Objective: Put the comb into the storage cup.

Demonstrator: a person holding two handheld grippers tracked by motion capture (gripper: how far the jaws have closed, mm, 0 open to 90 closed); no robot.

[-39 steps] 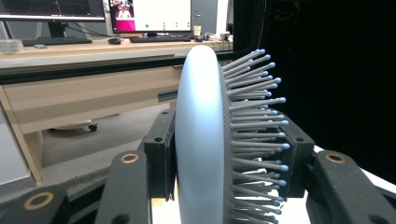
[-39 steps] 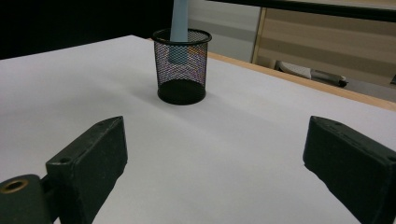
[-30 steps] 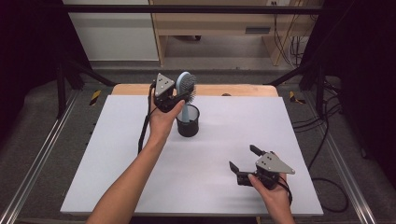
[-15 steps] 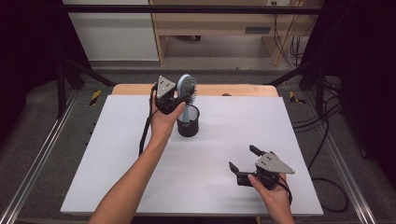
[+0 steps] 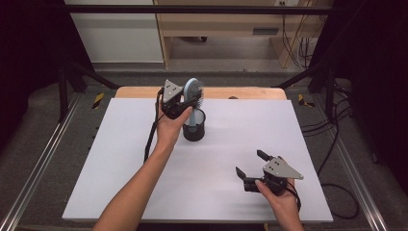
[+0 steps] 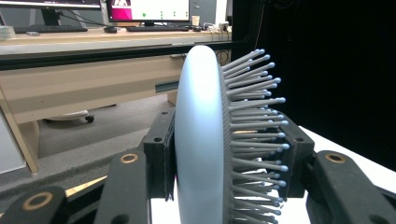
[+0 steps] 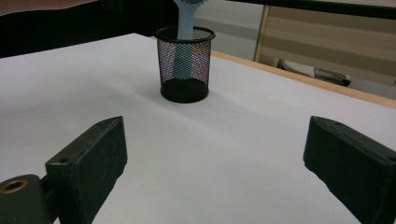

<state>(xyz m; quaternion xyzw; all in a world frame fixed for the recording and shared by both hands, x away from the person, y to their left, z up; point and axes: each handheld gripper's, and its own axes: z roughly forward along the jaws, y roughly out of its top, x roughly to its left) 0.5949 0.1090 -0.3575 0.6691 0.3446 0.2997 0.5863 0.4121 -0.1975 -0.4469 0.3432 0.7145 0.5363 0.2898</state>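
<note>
High view, left to right: the white table (image 5: 120,183) carries a person's left forearm entering from the bottom edge and reaching toward the far side. The left hand (image 5: 168,127) holds the left gripper (image 5: 185,102), topped by its grey three-cornered plate, with a black cable trailing down beside the wrist. The jaws of this gripper are clamped on the head of the light-blue hairbrush (image 5: 193,91). The hairbrush stands close to upright, head up; its handle goes down into the black mesh cup (image 5: 194,130), which stands on the table near the far edge, just left of centre.

Left gripper view: the hairbrush (image 6: 201,140) head is seen edge-on between the two black jaws. One pad presses the smooth back of the head; the other pad bears against the bristle side, with the bristles pointing toward the right of the view.

High view, right portion: the right hand (image 5: 281,199) rests near the near-right corner of the table, well apart from the mesh cup. The right gripper (image 5: 250,163) it holds has its jaws spread wide with nothing between them.

Right gripper view: both jaws stand apart above bare table surface, aimed at the mesh cup (image 7: 185,65), through whose wall the hairbrush (image 7: 187,28) handle is visible.
</note>
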